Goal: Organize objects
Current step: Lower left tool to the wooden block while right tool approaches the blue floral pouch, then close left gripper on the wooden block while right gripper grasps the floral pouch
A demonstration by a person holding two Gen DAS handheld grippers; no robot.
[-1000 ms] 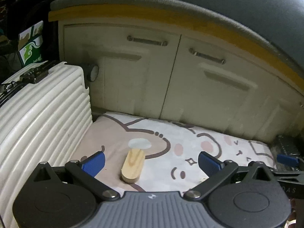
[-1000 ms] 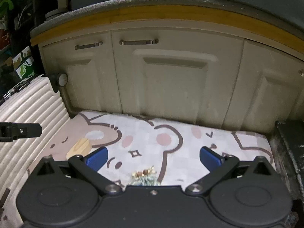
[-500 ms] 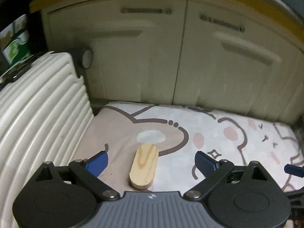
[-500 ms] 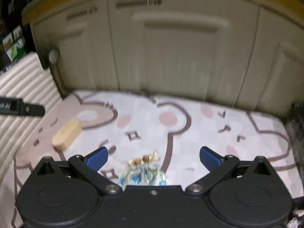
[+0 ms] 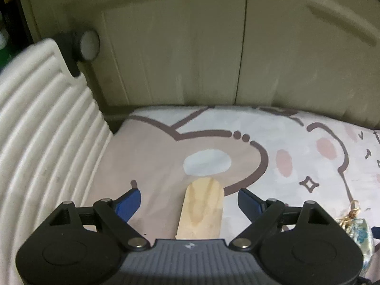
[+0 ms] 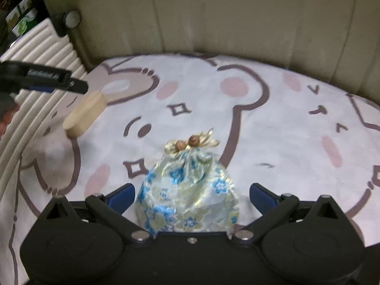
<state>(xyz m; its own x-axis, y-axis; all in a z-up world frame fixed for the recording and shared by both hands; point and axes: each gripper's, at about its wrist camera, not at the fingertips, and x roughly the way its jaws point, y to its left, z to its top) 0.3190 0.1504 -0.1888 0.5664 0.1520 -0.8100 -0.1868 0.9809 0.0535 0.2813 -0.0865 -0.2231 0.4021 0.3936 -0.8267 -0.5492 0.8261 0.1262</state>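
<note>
An oblong wooden block (image 5: 201, 209) lies on the bear-print mat (image 5: 154, 156), pointing away from me. My left gripper (image 5: 188, 197) is low over it with a blue finger on each side; its jaws are closing, with gaps still showing at both pads. The right wrist view shows the same block (image 6: 83, 114) at the left, with a left finger (image 6: 47, 78) above it. A blue-and-gold drawstring pouch (image 6: 187, 190) stands between the fingers of my right gripper (image 6: 191, 192), which is open and clear of the cloth. That pouch (image 5: 358, 232) also shows at the left view's right edge.
A white ribbed suitcase (image 5: 35, 130) lies along the mat's left side, its wheel (image 5: 89, 45) against the cream cabinet doors (image 5: 190, 47) that close off the back. Green-and-white boxes (image 6: 22, 21) stand far left. The mat's right half (image 6: 296, 130) is bare.
Both grippers have come down and closer to the mat. The left jaws have narrowed around the wooden block. The pouch, earlier at the right view's bottom edge, now stands between the right fingers.
</note>
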